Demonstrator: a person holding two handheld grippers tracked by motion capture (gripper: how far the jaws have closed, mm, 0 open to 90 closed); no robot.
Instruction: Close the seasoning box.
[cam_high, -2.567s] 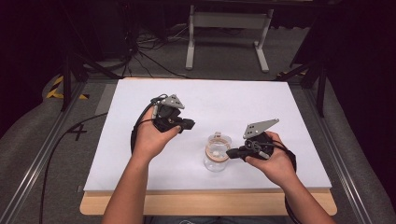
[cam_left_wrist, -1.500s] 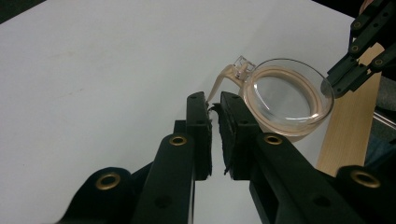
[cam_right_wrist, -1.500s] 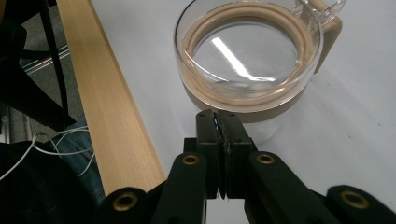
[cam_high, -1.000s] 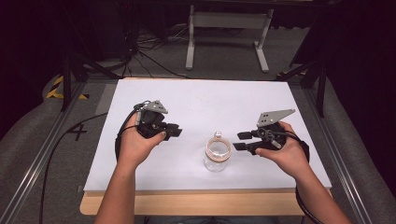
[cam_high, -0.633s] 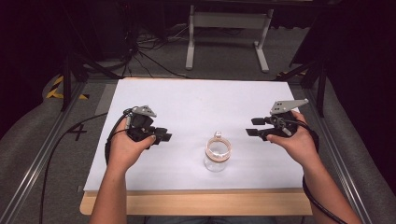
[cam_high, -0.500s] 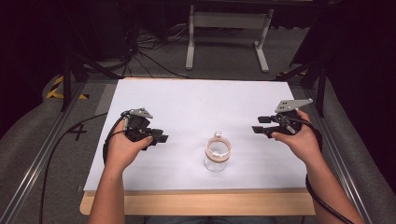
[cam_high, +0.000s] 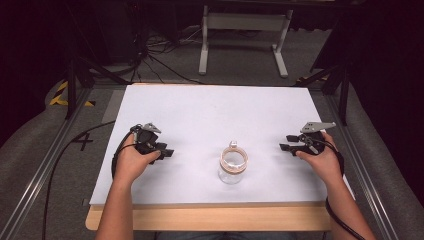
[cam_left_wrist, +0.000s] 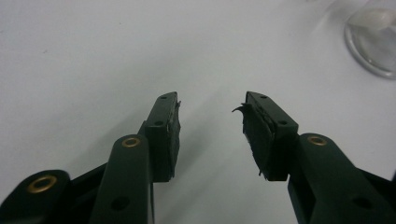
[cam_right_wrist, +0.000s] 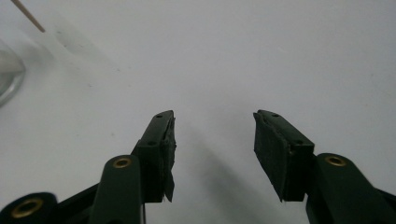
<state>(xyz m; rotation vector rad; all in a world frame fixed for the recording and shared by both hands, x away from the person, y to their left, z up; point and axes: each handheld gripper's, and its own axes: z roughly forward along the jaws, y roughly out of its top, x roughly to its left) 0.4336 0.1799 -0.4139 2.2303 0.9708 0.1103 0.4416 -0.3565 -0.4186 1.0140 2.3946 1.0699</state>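
The glass jar (cam_high: 233, 165) stood near the middle of the white table (cam_high: 210, 110), between both grippers. The left gripper (cam_high: 165, 151) and the right gripper (cam_high: 287, 144) were well apart from it, jaws just opened wide and empty, with bare table in between

The surface (cam_high: 210, 110) is a wooden board covered by a white sheet, with bare wood exposed along the near edge. One clear glass jar (cam_high: 233, 165) stands upright on the sheet, near the front centre.
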